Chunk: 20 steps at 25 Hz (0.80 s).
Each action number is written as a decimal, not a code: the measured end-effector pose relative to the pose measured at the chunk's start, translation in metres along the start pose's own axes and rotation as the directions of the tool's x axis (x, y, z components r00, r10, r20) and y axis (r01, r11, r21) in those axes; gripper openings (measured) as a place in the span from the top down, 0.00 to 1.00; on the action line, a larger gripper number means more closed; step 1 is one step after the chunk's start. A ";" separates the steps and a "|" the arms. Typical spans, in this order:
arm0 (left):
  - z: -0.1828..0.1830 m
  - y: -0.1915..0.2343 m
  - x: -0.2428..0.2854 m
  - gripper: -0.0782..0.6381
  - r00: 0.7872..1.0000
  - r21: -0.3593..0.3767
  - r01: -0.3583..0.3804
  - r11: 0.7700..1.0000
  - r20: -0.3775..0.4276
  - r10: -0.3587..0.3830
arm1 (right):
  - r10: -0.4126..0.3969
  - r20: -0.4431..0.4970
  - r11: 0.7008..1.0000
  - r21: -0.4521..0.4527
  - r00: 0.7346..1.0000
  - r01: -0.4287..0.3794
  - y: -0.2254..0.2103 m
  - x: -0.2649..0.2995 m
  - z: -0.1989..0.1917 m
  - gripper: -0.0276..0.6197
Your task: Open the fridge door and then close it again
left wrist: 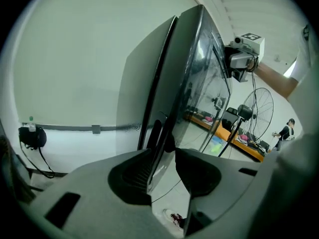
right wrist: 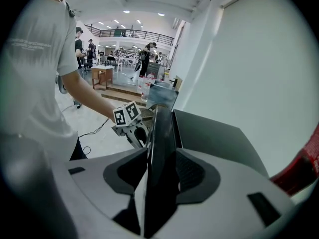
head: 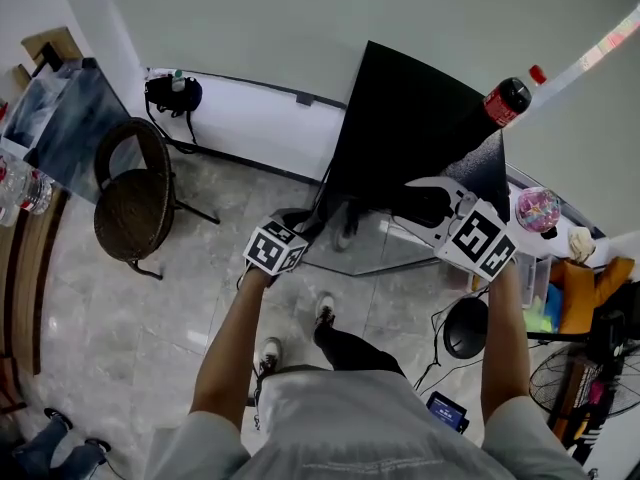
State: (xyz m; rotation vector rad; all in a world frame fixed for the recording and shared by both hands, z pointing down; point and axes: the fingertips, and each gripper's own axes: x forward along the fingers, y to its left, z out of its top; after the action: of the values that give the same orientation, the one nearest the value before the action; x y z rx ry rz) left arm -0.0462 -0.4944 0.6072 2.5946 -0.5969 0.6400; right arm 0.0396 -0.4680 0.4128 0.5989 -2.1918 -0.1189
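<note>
A waist-high black fridge (head: 410, 118) stands against the white wall, and its glass door (head: 390, 248) faces me. The door lies close against the body. My left gripper (head: 300, 223) is at the door's left upright edge. In the left gripper view the door (left wrist: 199, 83) runs between the jaws of the left gripper (left wrist: 163, 166), which is shut on that edge. My right gripper (head: 418, 204) sits on the door's top edge near the right corner. In the right gripper view the dark door (right wrist: 162, 133) fills the gap of the right gripper (right wrist: 162, 171), both pads pressing on it.
A wicker chair (head: 135, 203) stands at the left on the tiled floor. A red-capped cola bottle (head: 508, 100) stands by the fridge's far right corner. A black fan (head: 465, 326) and a cluttered shelf (head: 575, 288) are at the right. My feet (head: 325, 308) are just before the door.
</note>
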 end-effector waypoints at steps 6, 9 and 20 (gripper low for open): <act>0.001 -0.001 -0.002 0.70 1.000 -0.049 0.003 0.999 0.025 -0.002 | 0.009 0.012 1.000 -0.005 1.000 -0.009 0.001 -0.002 -0.001 0.69; 0.001 -0.001 -0.003 0.71 1.000 -0.036 0.003 0.999 0.009 -0.003 | 0.012 0.010 1.000 -0.002 1.000 -0.012 0.001 -0.002 0.000 0.69; -0.001 -0.002 -0.001 0.72 1.000 -0.003 -0.006 1.000 -0.021 0.006 | 0.039 0.012 0.999 -0.005 0.999 -0.039 0.001 -0.003 -0.002 0.68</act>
State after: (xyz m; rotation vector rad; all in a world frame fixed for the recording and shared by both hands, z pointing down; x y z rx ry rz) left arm -0.0468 -0.4924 0.6065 2.5809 -0.5984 0.6667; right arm 0.0422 -0.4656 0.4122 0.5540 -2.2135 -0.1071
